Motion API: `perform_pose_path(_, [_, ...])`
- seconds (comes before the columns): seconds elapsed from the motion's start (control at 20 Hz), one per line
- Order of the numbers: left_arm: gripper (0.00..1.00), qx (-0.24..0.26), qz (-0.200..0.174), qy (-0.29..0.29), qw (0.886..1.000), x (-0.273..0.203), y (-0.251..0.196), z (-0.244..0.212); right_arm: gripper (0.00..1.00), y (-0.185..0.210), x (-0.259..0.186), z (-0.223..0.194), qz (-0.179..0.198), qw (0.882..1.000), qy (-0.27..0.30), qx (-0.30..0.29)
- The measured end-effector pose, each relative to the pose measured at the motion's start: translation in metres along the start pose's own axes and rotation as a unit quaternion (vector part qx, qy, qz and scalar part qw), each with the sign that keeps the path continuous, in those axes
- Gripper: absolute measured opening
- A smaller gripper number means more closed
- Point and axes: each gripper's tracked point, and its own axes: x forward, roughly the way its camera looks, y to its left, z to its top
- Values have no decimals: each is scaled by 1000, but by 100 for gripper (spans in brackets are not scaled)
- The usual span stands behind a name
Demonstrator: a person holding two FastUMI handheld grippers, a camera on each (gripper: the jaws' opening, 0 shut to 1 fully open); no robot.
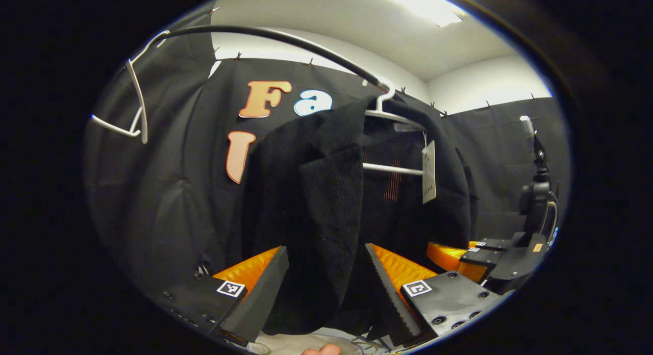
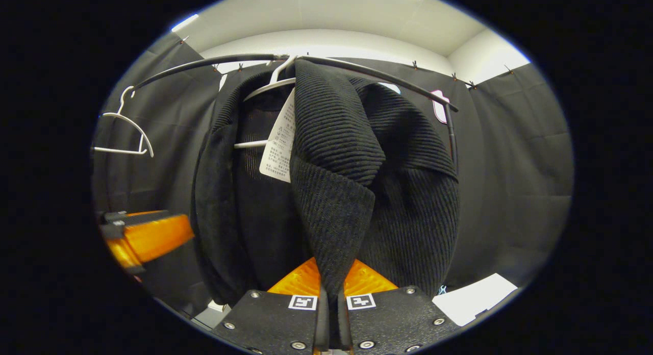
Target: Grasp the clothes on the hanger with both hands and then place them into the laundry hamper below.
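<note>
Black knit cardigan (image 2: 331, 192) edge clamped in right claw (image 2: 330, 299); left claw (image 1: 326, 288) spread around hem.

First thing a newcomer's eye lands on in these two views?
The black ribbed jacket, centre frame on a white hanger from the black rail. In the right gripper view, the right gripper is shut on its front edge; in the left gripper view, the left gripper is open around the other front panel. An empty hanger hangs far left.
</note>
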Motion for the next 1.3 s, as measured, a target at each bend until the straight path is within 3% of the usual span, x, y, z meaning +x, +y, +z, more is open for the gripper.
perform_pose_path(0.05, [96,7,0,5,1000,11,-5,-7,7,0,-4,2,-1,1000,-2,0])
perform_pose_path(0.1, [92,19,-4,8,1000,22,-9,-14,7,-1,-9,5,-1,1000,-6,0])
perform_pose_path(0.2, [100,42,-17,15,999,42,-23,-25,7,1,-20,10,2,1000,-13,6])
perform_pose_path(0.25, [96,55,-18,17,998,48,-27,-28,7,4,-24,12,7,1000,-15,12])
perform_pose_path(0.3, [92,67,-11,10,998,54,-28,-27,7,5,-28,13,11,1000,-17,17])
perform_pose_path(0.35, [100,77,4,-1,997,54,-27,-24,7,6,-31,15,14,1000,-19,19])
perform_pose_path(0.4, [94,88,24,-13,996,56,-19,-21,7,6,-33,18,16,999,-22,18])
perform_pose_path(0.55, [99,107,77,-34,991,69,12,-14,7,9,-35,21,21,999,-29,18])
perform_pose_path(0.85, [43,87,81,-40,992,73,43,-1,7,8,-34,29,12,997,-71,10])
perform_pose_path(1.0, [15,71,83,-38,993,66,50,4,5,12,-31,24,21,998,-55,12])
perform_pose_path(1.1, [15,56,84,-42,994,57,56,14,4,3,-37,28,11,998,-58,19])
perform_pose_path(1.15, [15,55,87,-46,994,53,63,21,9,-1,-40,34,4,998,-63,22])
perform_pose_path(1.2, [16,57,89,-53,993,49,67,31,1,-6,-44,39,1,997,-68,22])
perform_pose_path(1.3, [16,68,101,-73,990,40,75,51,8,-22,-52,52,-16,997,-78,11])
